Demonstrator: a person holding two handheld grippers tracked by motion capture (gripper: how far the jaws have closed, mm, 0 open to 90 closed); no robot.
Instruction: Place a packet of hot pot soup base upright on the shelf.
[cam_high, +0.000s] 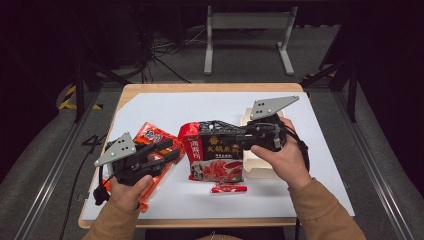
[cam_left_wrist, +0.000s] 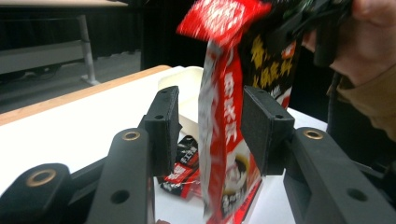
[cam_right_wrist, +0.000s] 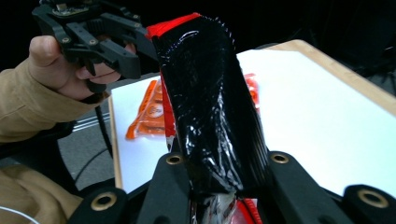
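Red-black noodle packet (cam_right_wrist: 212, 107) in right jaws

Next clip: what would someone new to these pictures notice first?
The big red and black noodle packet, held up at the middle of the white table by the right gripper, clamped on its edge. The left gripper has its jaws open on either side of the packet's other edge. An orange packet lies at the left, a small red sachet in front.

Large noodle packet (cam_high: 216, 152): 1 | orange snack packets (cam_high: 152, 145): 2 | small red sachet (cam_high: 228, 188): 1 | white container (cam_high: 257, 162): 1 | tongs: 2; left (cam_high: 167, 150), right (cam_high: 239, 136)
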